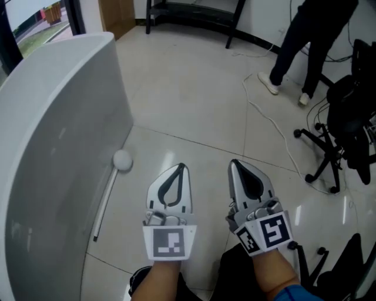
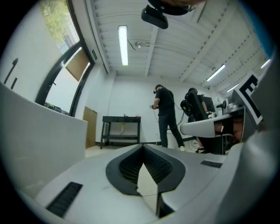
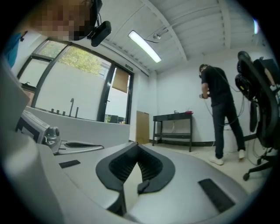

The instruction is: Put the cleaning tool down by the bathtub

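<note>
The cleaning tool (image 1: 108,194), a thin white stick with a round white head, lies on the tiled floor against the outer wall of the white bathtub (image 1: 53,147). Neither gripper touches it. My left gripper (image 1: 181,167) hovers just right of the tool, with its jaws shut and nothing between them. My right gripper (image 1: 234,163) hangs beside it, further right, also shut and empty. In the left gripper view the left gripper (image 2: 142,151) shows its tips meeting, with the tub wall (image 2: 39,131) at the left. The right gripper (image 3: 138,148) points past the tub rim (image 3: 87,124).
A person (image 1: 305,41) stands at the back right. A black office chair (image 1: 346,123) is at the right edge. A white cable (image 1: 264,114) trails over the floor. A black table (image 1: 194,14) stands against the far wall.
</note>
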